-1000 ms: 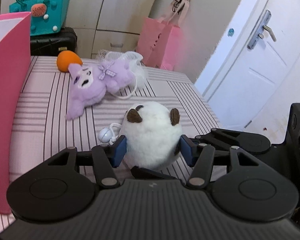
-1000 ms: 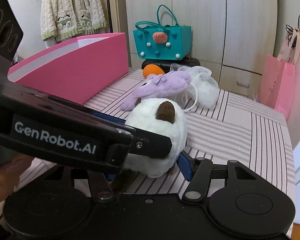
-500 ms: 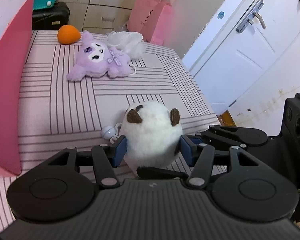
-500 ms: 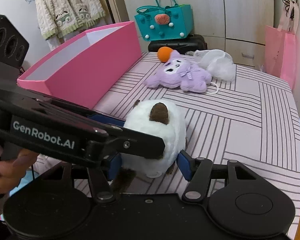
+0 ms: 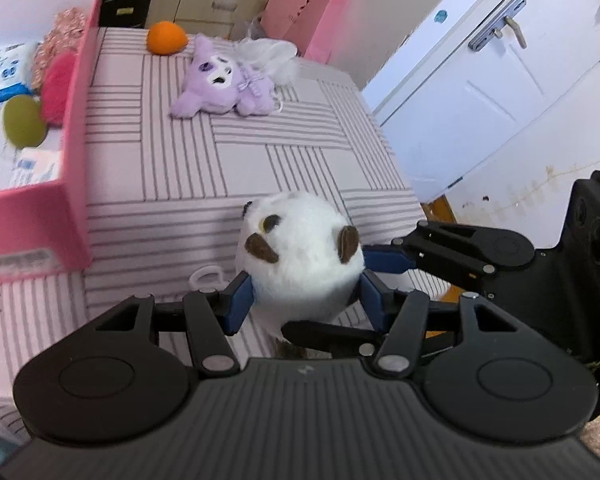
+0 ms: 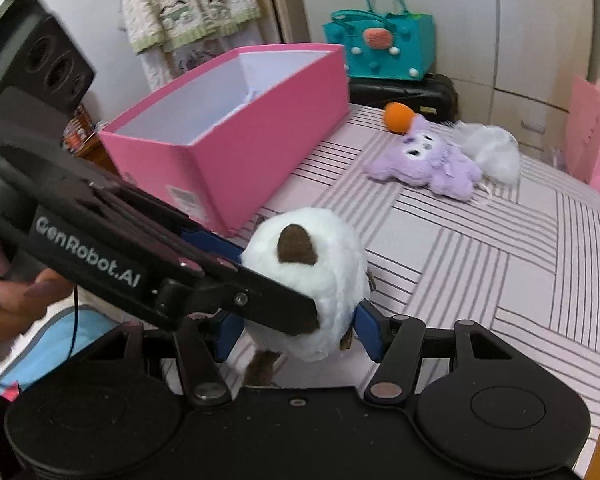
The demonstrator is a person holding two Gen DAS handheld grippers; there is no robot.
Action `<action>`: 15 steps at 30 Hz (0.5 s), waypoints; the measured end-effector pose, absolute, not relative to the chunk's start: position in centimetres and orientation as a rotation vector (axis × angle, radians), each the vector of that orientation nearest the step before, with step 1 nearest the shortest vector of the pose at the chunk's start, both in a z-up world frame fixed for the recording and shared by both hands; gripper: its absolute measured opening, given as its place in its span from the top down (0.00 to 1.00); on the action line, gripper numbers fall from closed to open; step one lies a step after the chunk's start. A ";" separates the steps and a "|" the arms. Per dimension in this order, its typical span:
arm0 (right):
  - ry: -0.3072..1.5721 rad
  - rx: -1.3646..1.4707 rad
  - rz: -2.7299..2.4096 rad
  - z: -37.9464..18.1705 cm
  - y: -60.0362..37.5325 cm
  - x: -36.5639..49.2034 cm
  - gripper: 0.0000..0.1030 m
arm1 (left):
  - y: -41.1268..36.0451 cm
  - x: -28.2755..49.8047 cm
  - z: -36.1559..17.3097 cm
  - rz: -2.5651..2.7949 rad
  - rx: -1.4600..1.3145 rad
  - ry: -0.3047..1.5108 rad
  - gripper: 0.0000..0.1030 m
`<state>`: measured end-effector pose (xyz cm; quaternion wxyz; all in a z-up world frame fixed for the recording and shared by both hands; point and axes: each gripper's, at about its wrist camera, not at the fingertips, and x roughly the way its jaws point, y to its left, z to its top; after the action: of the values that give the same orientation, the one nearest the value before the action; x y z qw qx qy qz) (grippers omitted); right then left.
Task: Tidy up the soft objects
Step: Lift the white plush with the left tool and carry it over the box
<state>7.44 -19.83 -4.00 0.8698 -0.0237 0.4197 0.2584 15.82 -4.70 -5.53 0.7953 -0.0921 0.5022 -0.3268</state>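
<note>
Above the pink-and-grey striped bedcover (image 5: 188, 168), both grippers pinch one round white fluffy plush w/ brown ears (image 5: 300, 252) and hold it clear of the fabric. Left gripper (image 5: 302, 300) has its blue pads pressed into the plush's flanks, fur bulging past them; right gripper (image 6: 290, 330) clamps the same toy from a crossing angle, one blue pad visible on its right side, the other mostly hidden behind the left unit. Two-handed hold prob. because the toy is squashy and round, so a single pinch could let it roll out.

Plush sits right btwn each set of fingertips, near the foot edge of the bed, just beside the near corner of the open pink cardboard box (image 6: 236, 148) but not over it. Box already holds soft items – a red fuzzy thing, an olive ball, tissue packs – so it looks like the intended bin.

Lilac plush rabbit-like doll (image 5: 220, 84), small orange ball (image 5: 167, 38) and white mesh pouch (image 6: 490, 150) lie well apart at the far end, untouched. A white loop off the plush dangles beside the left pad.

Judgement: carry is mid-way; next needs a shift leftward over the box rim before letting go.
</note>
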 end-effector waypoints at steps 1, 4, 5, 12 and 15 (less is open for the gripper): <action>0.877 -0.056 0.546 -3.7 -19.4 7.3 0.37 | -4.3 15.7 -5.4 -0.699 -0.201 1.094 0.46; 0.889 -0.063 0.575 -3.1 -18.3 6.9 0.37 | -3.1 15.0 -5.1 -0.687 -0.207 1.126 0.46; 0.894 -0.064 0.584 -3.0 -17.9 6.8 0.37 | -2.7 14.8 -5.1 -0.683 -0.209 1.130 0.46; 0.901 -0.091 0.670 -1.8 -14.6 6.0 0.37 | 1.2 12.8 -4.0 -0.625 -0.232 1.134 0.46; 0.905 -0.123 0.726 -1.2 -13.1 6.0 0.37 | 3.1 12.4 -3.8 -0.580 -0.292 1.175 0.46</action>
<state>6.02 -13.10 -1.16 0.8345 -0.0581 0.4275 0.3427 12.39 3.08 -3.82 0.7831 -0.1354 0.5443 -0.2686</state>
